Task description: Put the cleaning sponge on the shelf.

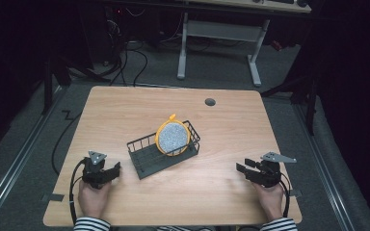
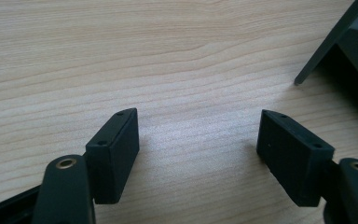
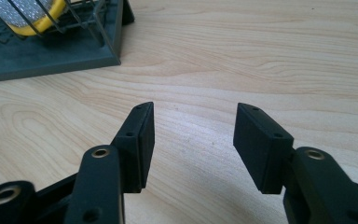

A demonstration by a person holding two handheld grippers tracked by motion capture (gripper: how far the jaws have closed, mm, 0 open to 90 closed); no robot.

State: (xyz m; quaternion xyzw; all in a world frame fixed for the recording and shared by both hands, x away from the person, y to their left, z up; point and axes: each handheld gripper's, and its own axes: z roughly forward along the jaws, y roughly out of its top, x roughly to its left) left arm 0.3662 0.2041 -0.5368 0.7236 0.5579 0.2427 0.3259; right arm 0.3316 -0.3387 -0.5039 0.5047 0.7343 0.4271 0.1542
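Observation:
A dark wire rack (image 1: 147,156) sits at the middle of the wooden table (image 1: 125,115). A round grey pad with a yellow rim (image 1: 172,137) stands upright in its right end. My left gripper (image 1: 117,168) rests low at the front left, just left of the rack, open, with bare wood between its jaws (image 2: 196,140). At the front right my right gripper (image 1: 241,168) points left toward the rack, open and empty (image 3: 193,135). The rack's corner (image 3: 74,51) and the pad's yellow rim (image 3: 32,25) lie ahead to the upper left in the right gripper view.
A round cable hole (image 1: 210,102) marks the table's far side. A corner of the rack (image 2: 335,42) shows at the upper right in the left gripper view. Beyond the table stand a white desk frame (image 1: 221,33) and floor cables (image 1: 135,57).

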